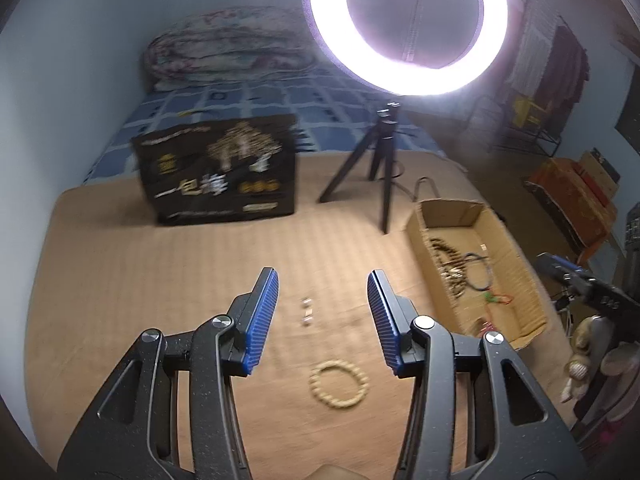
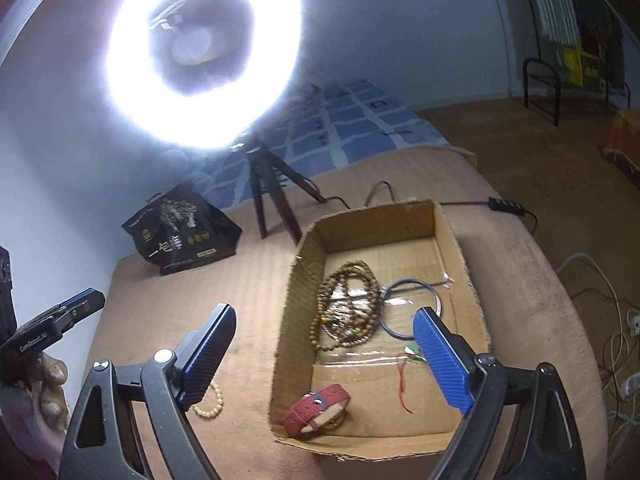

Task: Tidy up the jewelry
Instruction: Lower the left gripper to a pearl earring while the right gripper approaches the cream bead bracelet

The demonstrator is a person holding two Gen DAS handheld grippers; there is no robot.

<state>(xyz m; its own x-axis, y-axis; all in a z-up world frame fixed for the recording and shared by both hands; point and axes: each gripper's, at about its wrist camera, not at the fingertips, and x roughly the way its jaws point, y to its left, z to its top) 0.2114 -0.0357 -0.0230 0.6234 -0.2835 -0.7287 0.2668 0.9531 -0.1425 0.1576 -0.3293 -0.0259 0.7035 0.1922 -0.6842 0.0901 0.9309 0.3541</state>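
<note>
— Inspector: State of both tools?

— Observer: The left gripper (image 1: 323, 296) hovered over the bed (image 1: 168, 280), fingers apart, empty; a cream bead bracelet (image 1: 339, 386) lay on the bed below them. The right gripper (image 2: 324, 328) was likewise spread wide, holding nothing.

— Inspector: The remaining jewelry?

— Observer: Inside the cardboard box (image 2: 298, 304): brown bead necklace (image 2: 348, 308), blue bangle (image 2: 412, 308), red watch (image 2: 316, 410).

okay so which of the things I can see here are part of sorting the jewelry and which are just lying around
Part of the job: cream bead bracelet and small silver pieces on the mat; cardboard box holding brown bead necklace, blue bangle and red watch strap.

Just lying about: black bag, ring light, tripod.
</note>
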